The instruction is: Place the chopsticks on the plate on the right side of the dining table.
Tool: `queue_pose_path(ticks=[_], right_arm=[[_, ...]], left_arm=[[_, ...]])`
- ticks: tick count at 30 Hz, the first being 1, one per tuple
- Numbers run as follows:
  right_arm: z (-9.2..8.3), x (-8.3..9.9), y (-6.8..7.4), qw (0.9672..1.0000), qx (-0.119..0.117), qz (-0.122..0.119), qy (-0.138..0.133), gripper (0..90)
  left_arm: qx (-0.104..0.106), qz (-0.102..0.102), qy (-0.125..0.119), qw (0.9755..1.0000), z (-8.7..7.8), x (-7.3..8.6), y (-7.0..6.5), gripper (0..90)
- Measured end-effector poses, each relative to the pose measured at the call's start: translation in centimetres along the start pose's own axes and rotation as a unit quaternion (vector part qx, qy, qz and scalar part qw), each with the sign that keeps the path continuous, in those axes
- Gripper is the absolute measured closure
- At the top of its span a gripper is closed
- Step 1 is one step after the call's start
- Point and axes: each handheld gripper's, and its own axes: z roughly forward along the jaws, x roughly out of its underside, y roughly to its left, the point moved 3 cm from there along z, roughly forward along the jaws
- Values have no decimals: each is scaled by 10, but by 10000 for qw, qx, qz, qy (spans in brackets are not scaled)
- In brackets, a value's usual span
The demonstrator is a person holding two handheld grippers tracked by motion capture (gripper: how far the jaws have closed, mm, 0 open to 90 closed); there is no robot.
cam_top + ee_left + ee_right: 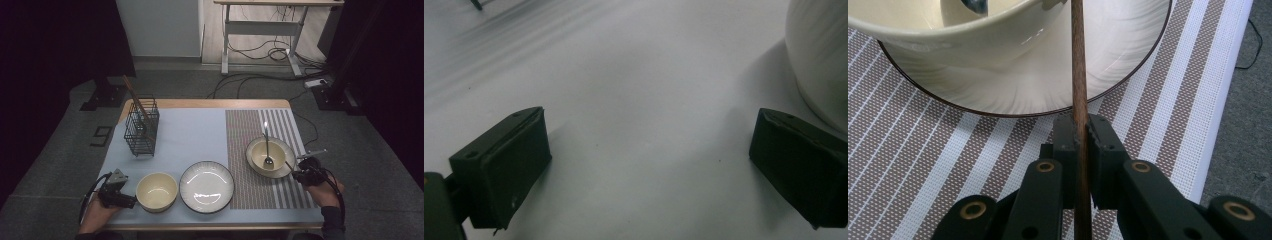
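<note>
Wood, chopstick (1078, 65): I have a brown wooden stick pinched in my right gripper (1080, 145); its jaws are closed tight on the shaft
Long axis: in the right gripper view it runs straight up between the jaws; far end points at the bowl (998, 45), crossing its rim
Place: over the striped placemat (923, 150), just beside the plate (1128, 60) under that bowl
Spoon (267, 145): lies in the same bowl; handle points away from me
Left gripper (649, 165): jaws wide apart, nothing between them; low over the pale cloth (634, 75); second cream bowl (819, 55) just beside one jaw
Rack (142, 125): wire holder at far left; sticks lean inside
</note>
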Motion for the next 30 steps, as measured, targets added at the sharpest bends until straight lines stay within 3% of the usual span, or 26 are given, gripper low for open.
queue_pose_path(ticks=[23, 30], right_arm=[[7, 3, -2, 10000, -38, 22, 65, 804], [4, 2, -3, 10000, -8, 67, -50, 670]], left_arm=[[0, 3, 3, 10000, 0, 0, 0, 25], [2, -1, -3, 10000, 0, 0, 0, 25]])
